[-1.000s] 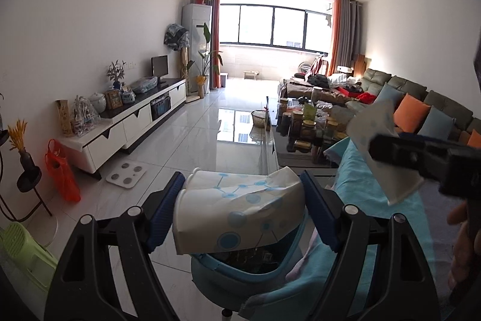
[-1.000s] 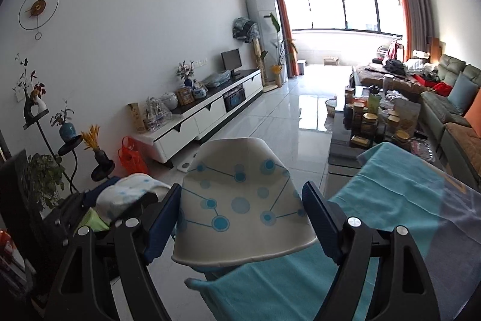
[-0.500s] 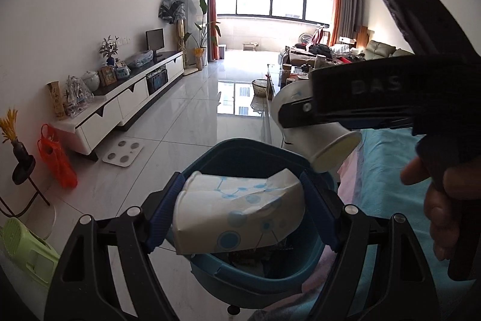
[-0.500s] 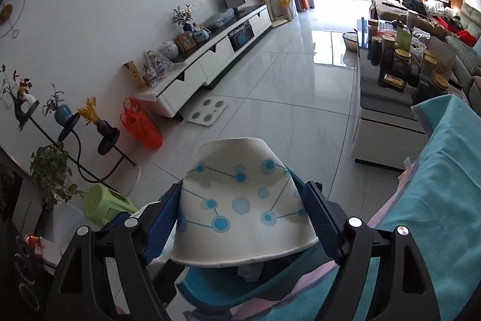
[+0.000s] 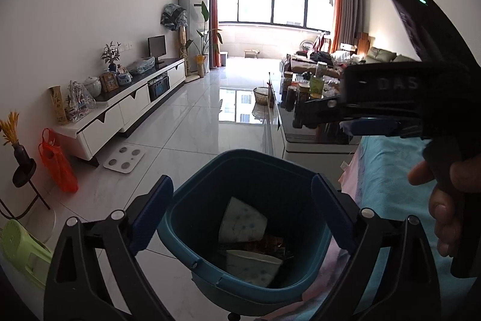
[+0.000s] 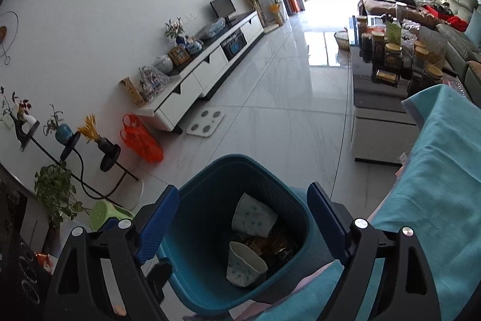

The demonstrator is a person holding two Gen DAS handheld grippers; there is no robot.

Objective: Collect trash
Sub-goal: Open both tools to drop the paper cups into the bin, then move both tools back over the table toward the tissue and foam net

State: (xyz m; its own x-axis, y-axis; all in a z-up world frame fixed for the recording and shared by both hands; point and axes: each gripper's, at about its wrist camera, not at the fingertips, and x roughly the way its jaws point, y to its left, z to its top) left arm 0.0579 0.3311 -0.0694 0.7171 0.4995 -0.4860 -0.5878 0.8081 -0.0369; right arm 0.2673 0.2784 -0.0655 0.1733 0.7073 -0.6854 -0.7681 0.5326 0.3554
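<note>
With both of my grippers hanging over the teal bin (image 5: 210, 188), I see the left gripper (image 5: 242, 211) spread wide and holding nothing, and the right gripper (image 6: 242, 218) equally agape and empty. Two dotted paper cups lie inside the bin on brown scraps: one cup (image 6: 254, 218) toward the far wall, the other cup (image 6: 245, 263) nearer me. A turquoise cloth (image 6: 433, 185) covers the surface just beside the bin.

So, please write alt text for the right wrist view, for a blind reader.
The open right tool hangs over a teal bin holding two paper cups and brown scraps. A white tiled floor and a teal cloth lie around it.
</note>
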